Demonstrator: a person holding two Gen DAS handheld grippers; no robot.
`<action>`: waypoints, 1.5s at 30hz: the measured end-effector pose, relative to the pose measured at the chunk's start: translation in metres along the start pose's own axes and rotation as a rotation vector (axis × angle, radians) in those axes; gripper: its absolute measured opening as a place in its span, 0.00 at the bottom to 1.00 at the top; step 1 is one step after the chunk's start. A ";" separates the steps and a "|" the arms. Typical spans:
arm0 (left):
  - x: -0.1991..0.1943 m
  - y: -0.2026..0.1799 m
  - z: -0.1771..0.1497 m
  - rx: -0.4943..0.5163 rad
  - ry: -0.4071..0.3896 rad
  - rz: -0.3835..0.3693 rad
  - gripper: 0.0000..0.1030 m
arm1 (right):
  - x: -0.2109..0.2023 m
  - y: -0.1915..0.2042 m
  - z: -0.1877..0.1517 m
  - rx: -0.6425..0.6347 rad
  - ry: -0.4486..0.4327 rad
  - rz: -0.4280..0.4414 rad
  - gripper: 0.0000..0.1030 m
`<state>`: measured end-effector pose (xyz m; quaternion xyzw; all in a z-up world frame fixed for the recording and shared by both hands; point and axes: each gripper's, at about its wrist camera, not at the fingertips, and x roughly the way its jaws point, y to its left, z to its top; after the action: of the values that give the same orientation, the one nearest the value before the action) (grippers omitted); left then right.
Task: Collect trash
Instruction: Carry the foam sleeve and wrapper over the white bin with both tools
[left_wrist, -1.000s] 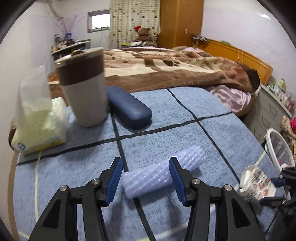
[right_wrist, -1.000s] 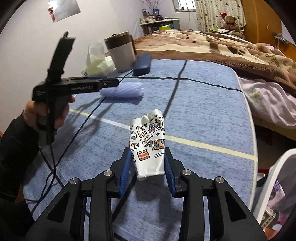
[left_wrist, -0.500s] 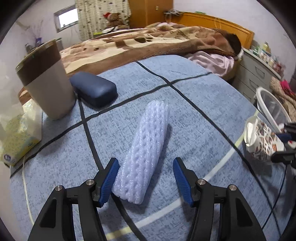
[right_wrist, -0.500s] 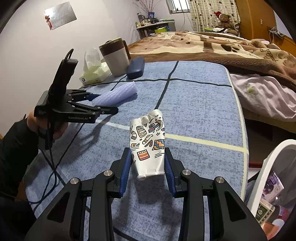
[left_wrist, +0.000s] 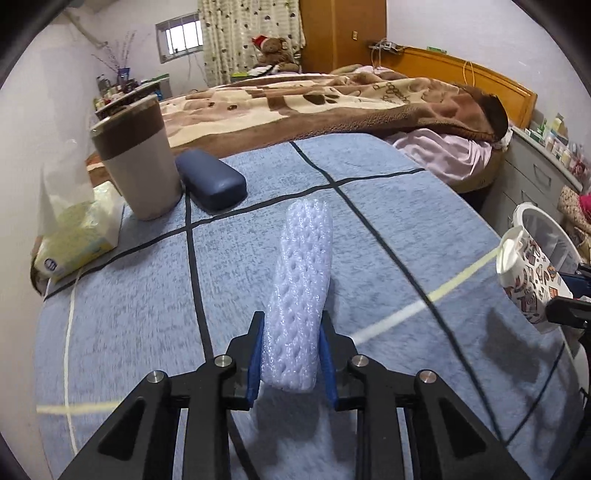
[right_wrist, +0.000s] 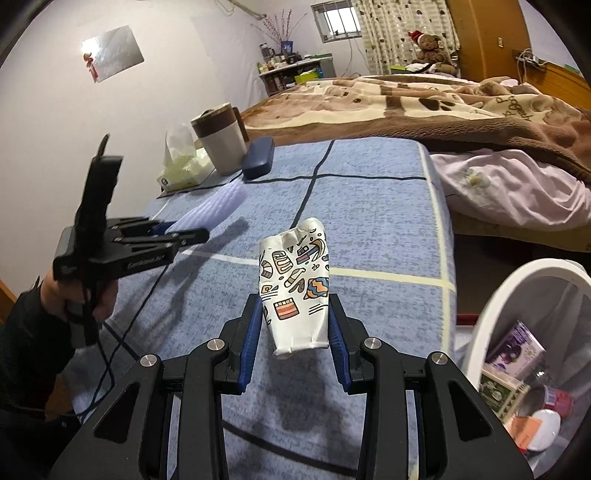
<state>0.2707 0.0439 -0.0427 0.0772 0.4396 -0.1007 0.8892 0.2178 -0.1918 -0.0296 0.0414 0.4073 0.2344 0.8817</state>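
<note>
A white foam net sleeve (left_wrist: 303, 280) sticks out forward between the blue pads of my left gripper (left_wrist: 291, 321). The jaws are closing and the pads press its near end. In the right wrist view the foam sleeve (right_wrist: 218, 210) hangs just above the blue tablecloth, casting a shadow, with the left gripper (right_wrist: 177, 232) held by a hand in a dark sleeve. My right gripper (right_wrist: 294, 301) is shut on a crushed paper cup (right_wrist: 295, 288) with colourful drawings, held upright above the table. The same cup (left_wrist: 524, 273) shows at the right edge of the left wrist view.
A white waste bin (right_wrist: 491, 317) with packaging inside stands beside the table at lower right. A brown-and-beige mug (left_wrist: 136, 162), a dark blue glasses case (left_wrist: 210, 181) and a tissue pack (left_wrist: 77, 236) stand at the far left. A bed with a brown blanket (left_wrist: 332, 96) lies behind.
My left jaws went from wide open around the foam sleeve to closed on it, and the sleeve came off the cloth. The right gripper, still holding the cup, drew nearer the bin.
</note>
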 end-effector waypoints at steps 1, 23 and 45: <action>-0.003 -0.004 -0.001 -0.007 0.002 0.006 0.26 | -0.004 -0.001 -0.001 0.003 -0.006 -0.002 0.35; -0.081 -0.093 -0.029 -0.112 -0.087 -0.097 0.26 | -0.056 -0.021 -0.017 0.060 -0.081 -0.076 0.35; -0.087 -0.167 -0.026 -0.100 -0.093 -0.201 0.26 | -0.090 -0.054 -0.035 0.125 -0.132 -0.141 0.35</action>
<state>0.1577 -0.1024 0.0028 -0.0166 0.4078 -0.1706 0.8968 0.1619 -0.2838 -0.0043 0.0830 0.3642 0.1425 0.9166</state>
